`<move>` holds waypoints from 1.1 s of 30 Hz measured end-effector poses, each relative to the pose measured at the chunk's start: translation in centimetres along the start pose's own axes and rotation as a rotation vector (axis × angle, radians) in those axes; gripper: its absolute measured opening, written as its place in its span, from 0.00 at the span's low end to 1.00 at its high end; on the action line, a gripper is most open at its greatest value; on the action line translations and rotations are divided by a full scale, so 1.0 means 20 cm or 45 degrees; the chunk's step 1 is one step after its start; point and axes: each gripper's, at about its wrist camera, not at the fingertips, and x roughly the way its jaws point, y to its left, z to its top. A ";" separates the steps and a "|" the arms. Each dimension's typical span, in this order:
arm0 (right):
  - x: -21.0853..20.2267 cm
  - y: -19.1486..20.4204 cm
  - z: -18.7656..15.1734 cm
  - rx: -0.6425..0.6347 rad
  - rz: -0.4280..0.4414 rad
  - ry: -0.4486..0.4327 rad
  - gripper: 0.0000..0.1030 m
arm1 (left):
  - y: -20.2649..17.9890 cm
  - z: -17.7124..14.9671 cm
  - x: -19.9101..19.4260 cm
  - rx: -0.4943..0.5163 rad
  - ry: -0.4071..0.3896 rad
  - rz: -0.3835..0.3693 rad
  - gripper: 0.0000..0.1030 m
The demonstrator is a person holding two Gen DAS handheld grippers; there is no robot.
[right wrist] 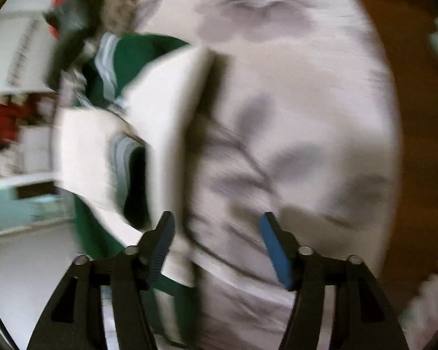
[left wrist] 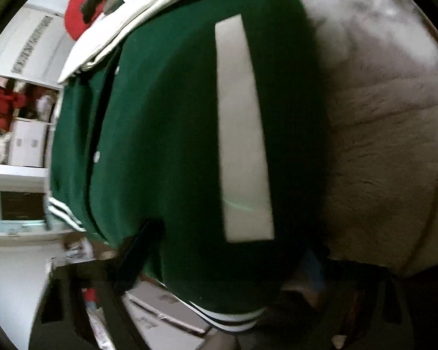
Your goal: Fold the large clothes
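A green jacket (left wrist: pixel 166 134) with a white patch (left wrist: pixel 242 134), white sleeves and striped ribbed hem fills the left wrist view, draped over the camera. It hides the left gripper's fingers; a dark finger-like shape (left wrist: pixel 137 250) shows under the cloth. In the blurred right wrist view the same jacket (right wrist: pixel 137 55) hangs at the left with a white sleeve (right wrist: pixel 172 110) folded over. My right gripper (right wrist: pixel 216 227) is open and empty, with blue pads (right wrist: pixel 273 245), its left finger beside the sleeve's edge over a pale grey sheet (right wrist: pixel 306 134).
The pale wrinkled sheet (left wrist: pixel 379 116) covers the surface at the right. A wooden floor or edge (right wrist: pixel 417 116) lies beyond it. White shelves with red items (left wrist: pixel 3 108) stand at the left. A red cloth (left wrist: pixel 81 14) lies at the top left.
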 end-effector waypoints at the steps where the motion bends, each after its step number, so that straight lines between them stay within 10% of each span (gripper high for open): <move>1: 0.03 -0.01 0.05 0.010 0.072 0.013 0.70 | 0.02 -0.01 -0.02 -0.006 -0.019 0.013 0.35; 7: 0.27 -0.03 0.19 0.094 0.271 0.122 0.69 | 0.25 0.04 -0.14 -0.134 -0.090 -0.038 0.12; 9: 0.28 0.03 0.17 0.109 0.278 0.057 0.27 | 0.35 0.06 -0.19 -0.175 -0.119 -0.046 0.11; 11: 0.26 0.14 0.12 0.103 0.213 0.010 0.18 | 0.42 0.08 -0.25 -0.204 -0.142 -0.063 0.11; 23: 0.06 1.42 0.08 -0.142 -0.036 -0.059 0.15 | 1.41 0.02 -0.38 -0.650 -0.174 -0.345 0.09; 33: 1.22 2.38 0.29 -0.359 -0.550 0.003 0.15 | 2.40 -0.15 0.49 -1.060 -0.030 -0.783 0.09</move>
